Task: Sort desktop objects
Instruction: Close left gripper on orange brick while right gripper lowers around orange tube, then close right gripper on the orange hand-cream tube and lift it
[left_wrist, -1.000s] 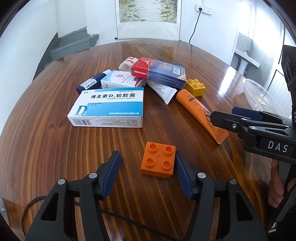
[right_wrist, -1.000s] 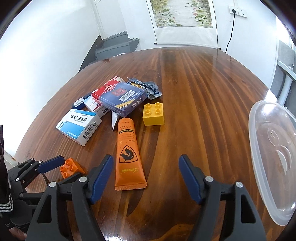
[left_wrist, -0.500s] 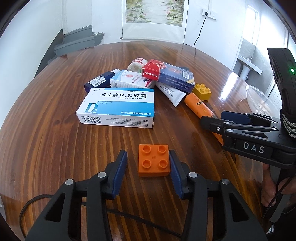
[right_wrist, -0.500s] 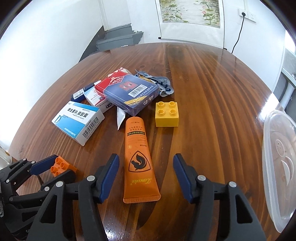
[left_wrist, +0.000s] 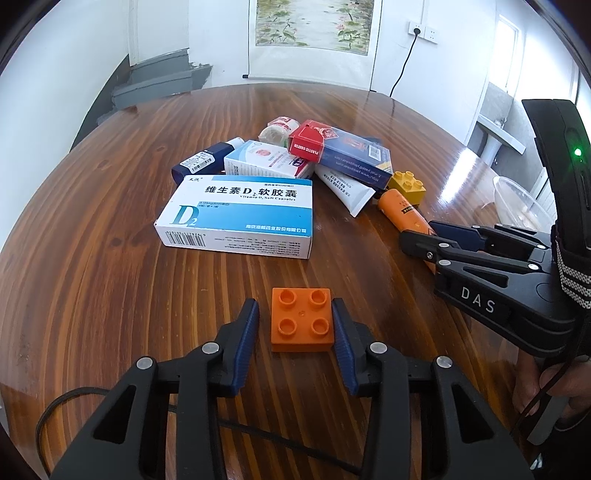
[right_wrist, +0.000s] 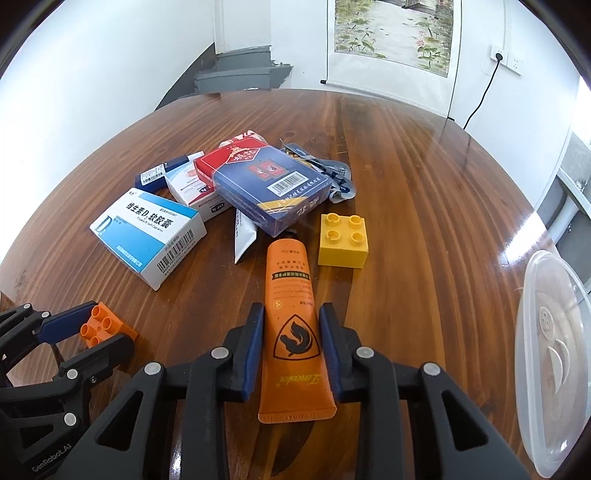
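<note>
An orange brick (left_wrist: 301, 325) lies studs up on the wooden table (left_wrist: 92, 277). My left gripper (left_wrist: 294, 306) straddles it with jaws closing; the right pad touches it and a slit of table shows at the left pad. From the right wrist view, the left gripper (right_wrist: 107, 325) is at the lower left with the orange brick (right_wrist: 99, 326) between its fingers. An orange tube (right_wrist: 291, 280) lies flat, cap pointing away. My right gripper (right_wrist: 291, 308) is closing on its flat tail half, both pads against its sides. In the left wrist view the right gripper (left_wrist: 421, 230) covers most of the orange tube (left_wrist: 400, 210).
A pile sits mid-table: a blue-and-white vitamin box (left_wrist: 240, 218), a blue card box (right_wrist: 271, 188), smaller medicine boxes, a white tube (left_wrist: 345, 192) and a tape roll. A yellow brick (right_wrist: 343, 240) stands beside the tube's cap. A clear plastic container (right_wrist: 554, 354) lies at the right.
Both grippers narrowed. The left one closed in around the orange brick. The right one slid left over the orange tube and closed onto it.
</note>
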